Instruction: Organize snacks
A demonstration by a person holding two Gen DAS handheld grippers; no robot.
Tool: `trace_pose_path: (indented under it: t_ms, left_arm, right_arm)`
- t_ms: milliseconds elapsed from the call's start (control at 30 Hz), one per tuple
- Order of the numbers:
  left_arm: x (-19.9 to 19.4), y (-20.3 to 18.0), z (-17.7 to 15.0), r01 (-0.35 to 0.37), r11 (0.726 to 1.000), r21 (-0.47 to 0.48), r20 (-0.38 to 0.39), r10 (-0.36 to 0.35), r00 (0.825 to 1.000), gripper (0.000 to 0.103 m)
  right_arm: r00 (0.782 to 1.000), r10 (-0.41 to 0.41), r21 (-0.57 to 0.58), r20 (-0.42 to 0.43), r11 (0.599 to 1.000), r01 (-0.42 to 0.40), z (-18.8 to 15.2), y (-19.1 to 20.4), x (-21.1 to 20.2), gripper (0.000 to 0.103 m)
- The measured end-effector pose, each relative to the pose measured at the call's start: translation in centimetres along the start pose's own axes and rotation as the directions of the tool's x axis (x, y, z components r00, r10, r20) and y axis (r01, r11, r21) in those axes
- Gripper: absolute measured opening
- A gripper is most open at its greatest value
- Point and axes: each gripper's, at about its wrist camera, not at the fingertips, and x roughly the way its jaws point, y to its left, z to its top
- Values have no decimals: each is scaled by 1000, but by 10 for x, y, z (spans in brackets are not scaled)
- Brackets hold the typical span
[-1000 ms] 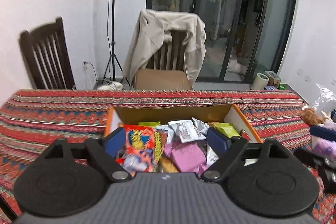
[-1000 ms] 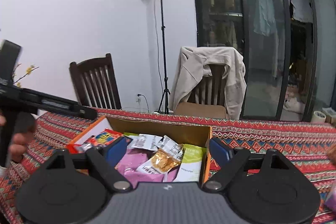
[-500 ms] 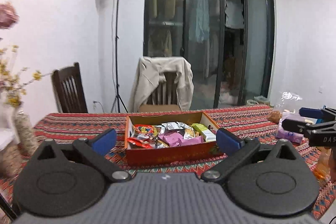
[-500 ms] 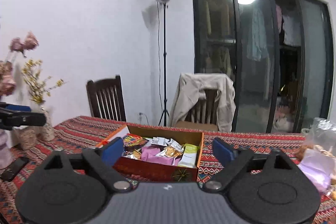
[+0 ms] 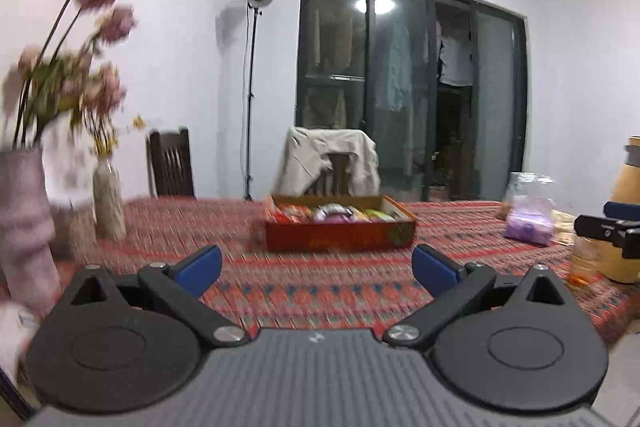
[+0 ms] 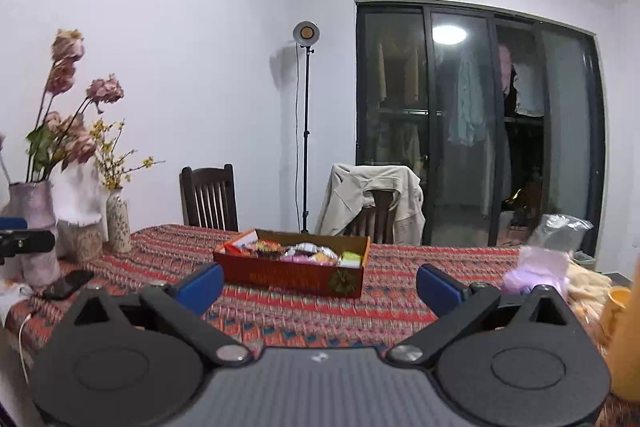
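An orange cardboard box [image 5: 340, 239] [image 6: 292, 275] stands mid-table on the patterned cloth, filled with several snack packets [image 5: 332, 214] [image 6: 304, 251]. My left gripper [image 5: 316, 267] hangs well short of the box, blue pads wide apart, nothing between them. My right gripper [image 6: 319, 286] is also back from the box; its jaws are opening and only the cloth shows between them. Each gripper shows at the edge of the other's view: the right gripper [image 5: 608, 227] at the right edge, the left gripper [image 6: 24, 241] at the left edge.
Vases of dried flowers [image 6: 36, 211] [image 5: 106, 203] crowd the table's left end beside a dark phone [image 6: 68, 283]. A purple packet in a clear bag [image 5: 528, 223] [image 6: 536, 271] and a yellow jug [image 5: 628, 219] sit on the right. A chair with a beige jacket [image 6: 372, 203] stands behind.
Both grippers have pulled far back from over the box, which now sits small in the distance. Their jaws have spread wider. The left view is blurred by motion.
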Motion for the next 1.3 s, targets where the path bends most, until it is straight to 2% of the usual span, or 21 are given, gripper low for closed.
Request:
trace_pose_path:
  t_ms: [100, 200, 333, 433, 533, 633, 1300]
  left_arm:
    - [-4, 5, -37, -8, 999, -47, -49, 6, 999, 103]
    - [-4, 10, -70, -49, 995, -92, -107, 39, 993, 103]
    - [10, -1, -93, -80, 997, -6, -124, 79, 989, 103]
    - [21, -11, -110, -111, 993, 31, -126, 114, 985, 103]
    - [26, -18, -118, -83, 996, 40, -145, 88, 986, 103]
    - [25, -21, -119, -88, 995, 41, -131, 92, 987, 103]
    - [19, -25, -116, -40, 998, 44, -109, 44, 993, 103]
  right_arm:
    - [1000, 3, -48, 14, 999, -3, -30, 10, -25, 103]
    - [998, -49, -48, 40, 998, 51, -60, 19, -32, 103]
    - [999, -33, 27, -39, 999, 34, -104, 29, -22, 103]
    - [995, -34, 5, -91, 999, 35, -137, 40, -11, 103]
    - [989, -28, 27, -144, 999, 33, -154, 47, 1, 103]
    - [990, 1, 40, -141, 999, 5, -156, 54, 5, 103]
    - [989, 39, 56, -143, 998, -31, -149, 58, 10, 103]
